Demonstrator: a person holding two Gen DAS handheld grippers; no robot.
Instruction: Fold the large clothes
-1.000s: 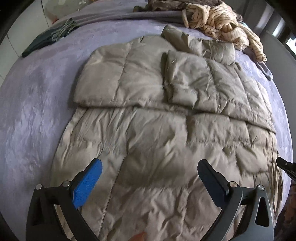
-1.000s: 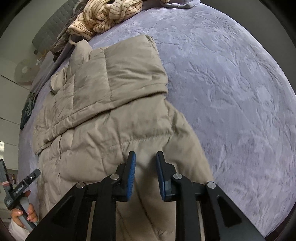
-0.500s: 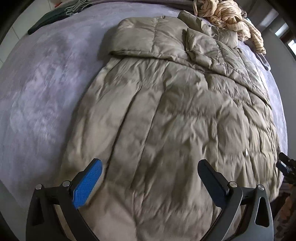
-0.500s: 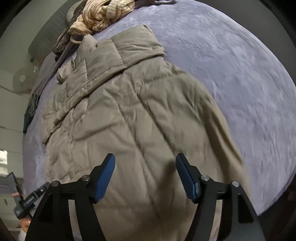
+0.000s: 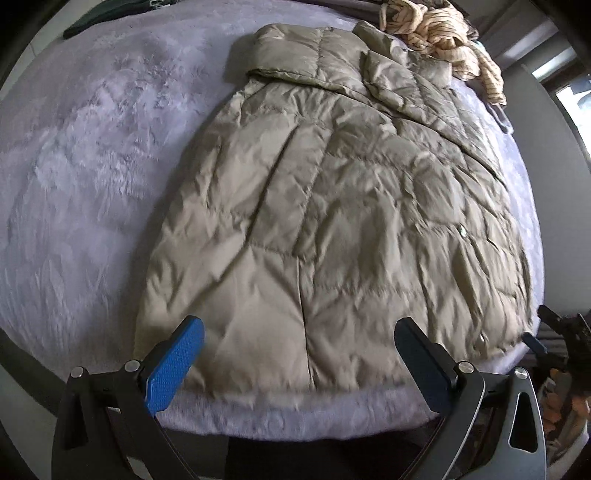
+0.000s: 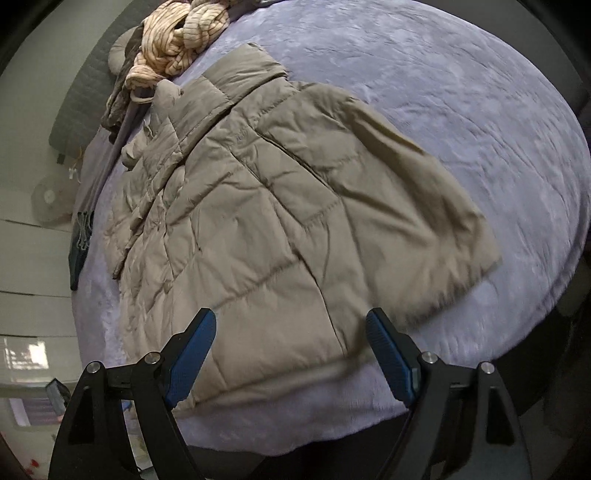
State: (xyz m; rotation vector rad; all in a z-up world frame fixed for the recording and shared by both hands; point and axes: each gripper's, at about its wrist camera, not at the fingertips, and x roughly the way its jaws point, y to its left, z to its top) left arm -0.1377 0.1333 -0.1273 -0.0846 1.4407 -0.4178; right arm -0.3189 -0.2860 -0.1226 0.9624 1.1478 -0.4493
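A long beige quilted down coat point(image 5: 332, 206) lies flat on a lilac plush bed cover point(image 5: 81, 177), its hem at the near edge and its sleeves folded across the far end. It also shows in the right wrist view point(image 6: 280, 229). My left gripper point(image 5: 299, 354) is open and empty, above the coat's hem near the bed's front edge. My right gripper point(image 6: 291, 350) is open and empty, above the hem's other corner. The right gripper also shows at the right edge of the left wrist view point(image 5: 561, 328).
A striped cream garment point(image 5: 443, 33) is heaped at the far end of the bed, also in the right wrist view point(image 6: 177, 40). A dark green garment point(image 5: 99, 22) lies at the far left. A fan point(image 6: 48, 199) stands beyond the bed.
Both grippers have pulled back toward the bed's near edge, so the whole coat and its hem now show. My right gripper went from shut to open.
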